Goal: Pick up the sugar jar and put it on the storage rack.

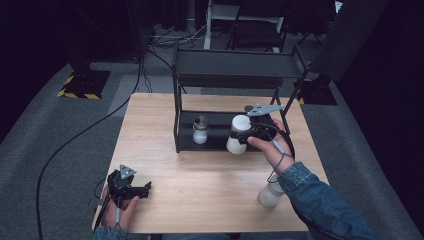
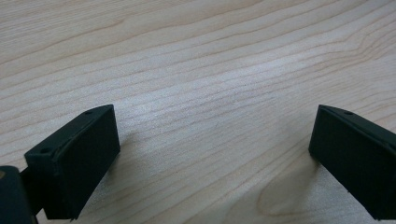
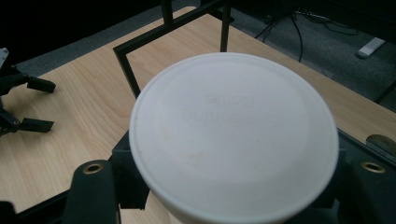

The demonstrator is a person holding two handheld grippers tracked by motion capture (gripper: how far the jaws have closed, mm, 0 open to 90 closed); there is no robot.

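Note:
My right gripper [image 1: 245, 136] is shut on a white jar [image 1: 239, 127], holding it tilted at the front edge of the black rack's lower shelf [image 1: 187, 145]. In the right gripper view the jar's round white end [image 3: 233, 135] sits close up, with a black jaw on each side. A small jar with a grey lid [image 1: 200, 130] stands upright on that lower shelf, to the left of the held jar. At the table's near left corner my left gripper [image 1: 145, 189] rests low over the wood, open, with bare tabletop between its fingers [image 2: 79, 158].
The black metal rack has an upper shelf [image 1: 232, 67] above the lower one. Another white jar [image 1: 270, 195] stands near the table's front right, beside the person's denim sleeve [image 1: 320, 200]. The wooden table [image 1: 210, 175] is ringed by grey carpet and cables.

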